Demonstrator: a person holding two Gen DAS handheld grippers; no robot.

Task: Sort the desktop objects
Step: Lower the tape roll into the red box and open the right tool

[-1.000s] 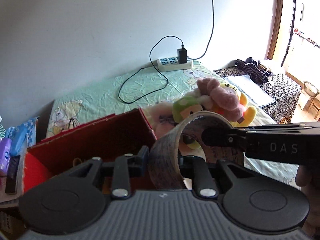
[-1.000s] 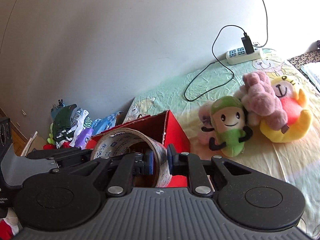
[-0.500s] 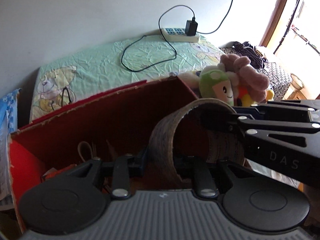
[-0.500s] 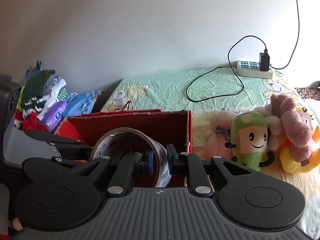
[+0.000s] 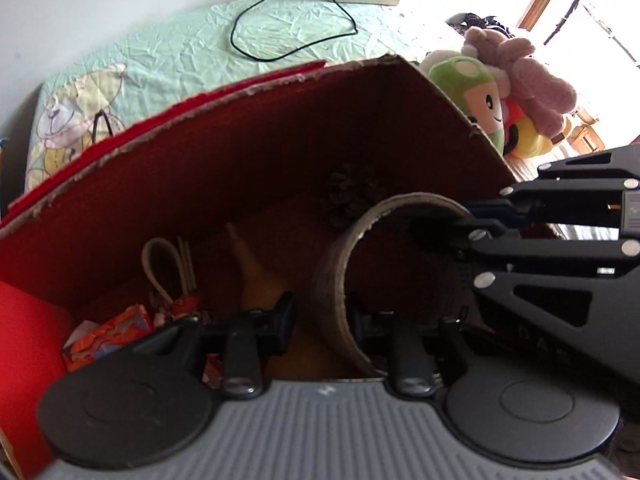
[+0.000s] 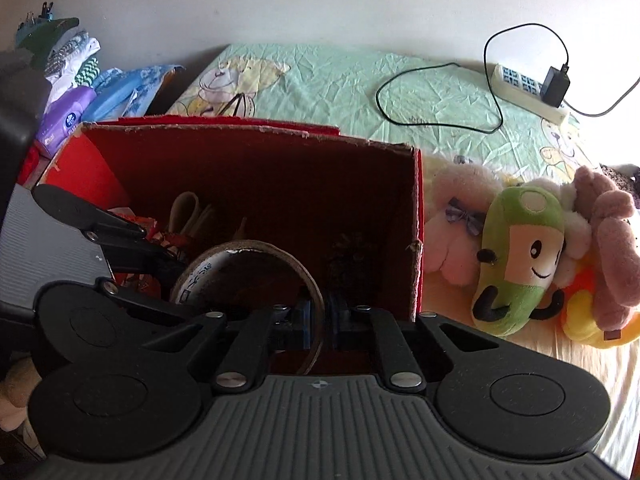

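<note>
A pale green bedsheet [image 6: 340, 80] printed with cartoon bears covers the bed. At its far right lies a white power strip [image 6: 528, 92] with a black adapter [image 6: 554, 82] plugged in, and a black cable [image 6: 440, 96] loops across the sheet to its left. On the far left, folded cloths [image 6: 72, 56] and a purple tissue pack [image 6: 66, 118] are piled against the white wall [image 6: 280, 0].

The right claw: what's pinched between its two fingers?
The tape roll's wall sits between the right claw's fingers, over the red box, in the right wrist view.
</note>
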